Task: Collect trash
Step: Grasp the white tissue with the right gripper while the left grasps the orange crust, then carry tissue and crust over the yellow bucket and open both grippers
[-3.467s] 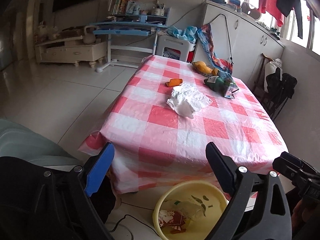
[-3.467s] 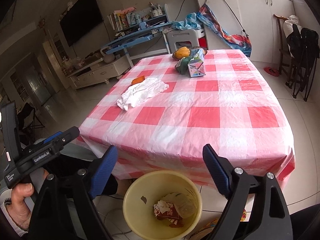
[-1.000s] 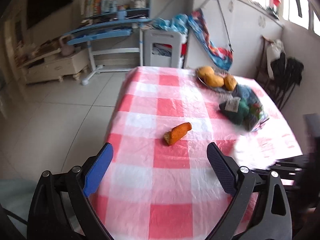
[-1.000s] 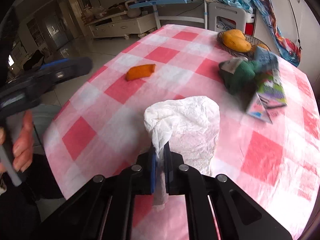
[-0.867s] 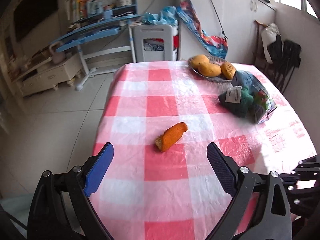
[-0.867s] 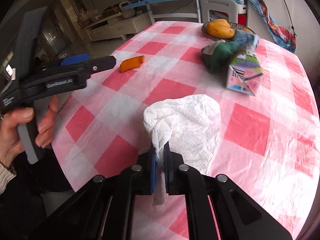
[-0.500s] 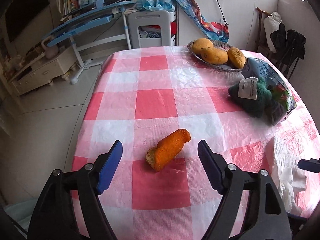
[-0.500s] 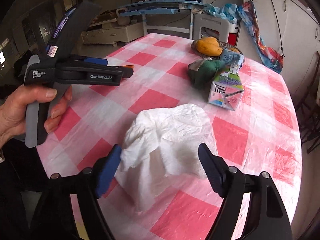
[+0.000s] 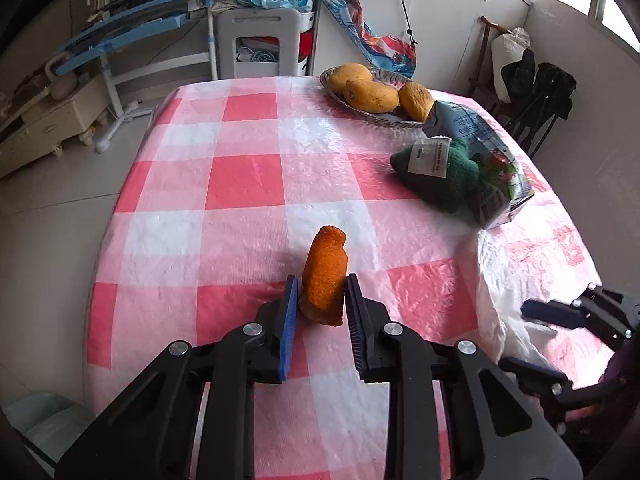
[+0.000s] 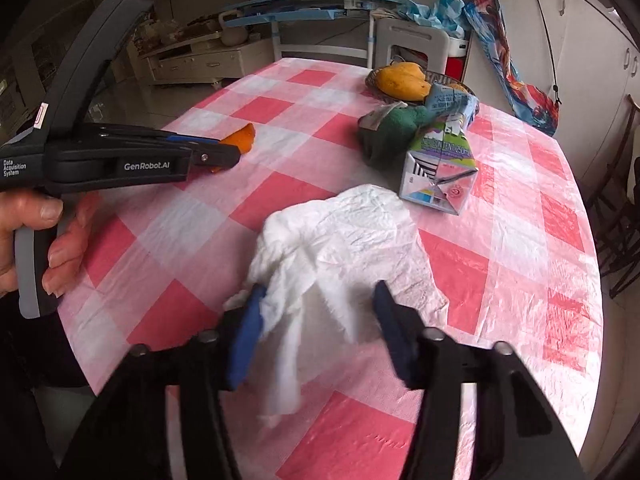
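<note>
An orange peel piece (image 9: 326, 274) lies on the pink checked tablecloth (image 9: 240, 180). My left gripper (image 9: 320, 292) has closed on its near end, both pads touching it. It also shows in the right wrist view (image 10: 218, 156) with the peel (image 10: 244, 138) at its tip. A crumpled white tissue (image 10: 340, 244) lies on the cloth; it shows at the right of the left wrist view (image 9: 508, 280). My right gripper (image 10: 318, 304) is partly open around the tissue's near end, its left pad touching it.
A fruit bowl with mangoes (image 9: 372, 92), a green cloth toy (image 9: 440, 176) and a milk carton (image 10: 440, 172) stand at the far right of the table. A white stool (image 9: 268, 44), a blue desk (image 9: 140, 12) and a dark chair (image 9: 536, 100) stand beyond.
My left gripper moved forward and closed on the orange peel. My right gripper had let go of the tissue half a second ago and its jaws have since narrowed around it.
</note>
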`<state>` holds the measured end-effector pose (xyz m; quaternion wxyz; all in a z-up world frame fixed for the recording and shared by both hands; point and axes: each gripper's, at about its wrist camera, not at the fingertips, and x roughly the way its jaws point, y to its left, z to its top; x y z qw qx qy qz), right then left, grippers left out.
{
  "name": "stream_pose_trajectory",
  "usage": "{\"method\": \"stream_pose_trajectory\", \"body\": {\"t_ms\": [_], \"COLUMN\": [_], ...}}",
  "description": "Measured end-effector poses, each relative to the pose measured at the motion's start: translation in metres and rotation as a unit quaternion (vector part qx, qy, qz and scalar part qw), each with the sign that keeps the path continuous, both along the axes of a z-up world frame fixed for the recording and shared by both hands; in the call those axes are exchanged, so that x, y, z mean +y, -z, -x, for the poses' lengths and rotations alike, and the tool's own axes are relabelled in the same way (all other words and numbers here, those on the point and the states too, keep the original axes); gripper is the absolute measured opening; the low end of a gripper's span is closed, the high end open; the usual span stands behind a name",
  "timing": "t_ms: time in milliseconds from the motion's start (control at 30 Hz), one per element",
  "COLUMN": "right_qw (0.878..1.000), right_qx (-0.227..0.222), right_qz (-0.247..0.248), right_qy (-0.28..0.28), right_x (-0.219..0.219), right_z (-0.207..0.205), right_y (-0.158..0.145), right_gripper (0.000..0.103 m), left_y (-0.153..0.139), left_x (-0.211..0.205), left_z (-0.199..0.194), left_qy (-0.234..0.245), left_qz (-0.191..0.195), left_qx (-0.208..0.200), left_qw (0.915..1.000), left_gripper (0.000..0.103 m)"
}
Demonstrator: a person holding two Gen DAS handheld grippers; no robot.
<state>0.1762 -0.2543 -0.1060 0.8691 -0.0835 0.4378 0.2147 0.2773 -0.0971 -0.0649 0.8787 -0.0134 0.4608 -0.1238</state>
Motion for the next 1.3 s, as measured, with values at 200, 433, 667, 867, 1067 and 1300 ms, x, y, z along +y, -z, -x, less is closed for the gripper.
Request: {"method": "stream_pose_trajectory", "body": {"t_ms": [200,433,667,867,1067,1300], "right_qw": [0.998,0.993,0.99,0.989,0.988,0.986], "right_qx": [0.026,0.003,0.005,0.01,0.01,0.007], "right_qz": [-0.05,-0.115,-0.141,-0.144,-0.153,-0.161], "right_qy": [0.004,0.022,0.029,0.031,0.036,0.031], "right_x": [-0.005,-0.018,-0.016,-0.018,-0.025,-0.023], "right_z": [0.001,0.027,0.045,0.044,0.041,0.042], "right_y": [0.001,-0.025,-0.029,-0.026,-0.024,-0.026], "right_gripper": [0.007,0.006,0.006,0.006,0.006,0.006], "left_y": [-0.017,-0.031,-0.026,-0.019,0.003,-0.003], "left_x": [0.006,0.004,0.022,0.017,0.0,-0.013], "left_z": [0.038,0.087,0.096,0.081,0.051,0.057], "left_qy": [-0.006,-0.006,-0.023,-0.04,-0.063,-0.036], "left_qz": [0.051,0.053,0.067,0.069,0.035,0.033], "left_qx": [-0.015,-0.042,-0.029,-0.028,-0.002,-0.018], "left_qw": [0.9985,0.9977,0.9971,0.9964,0.9974,0.9986], "left_gripper": [0.011,0.004,0.006,0.044,0.044,0.015]}}
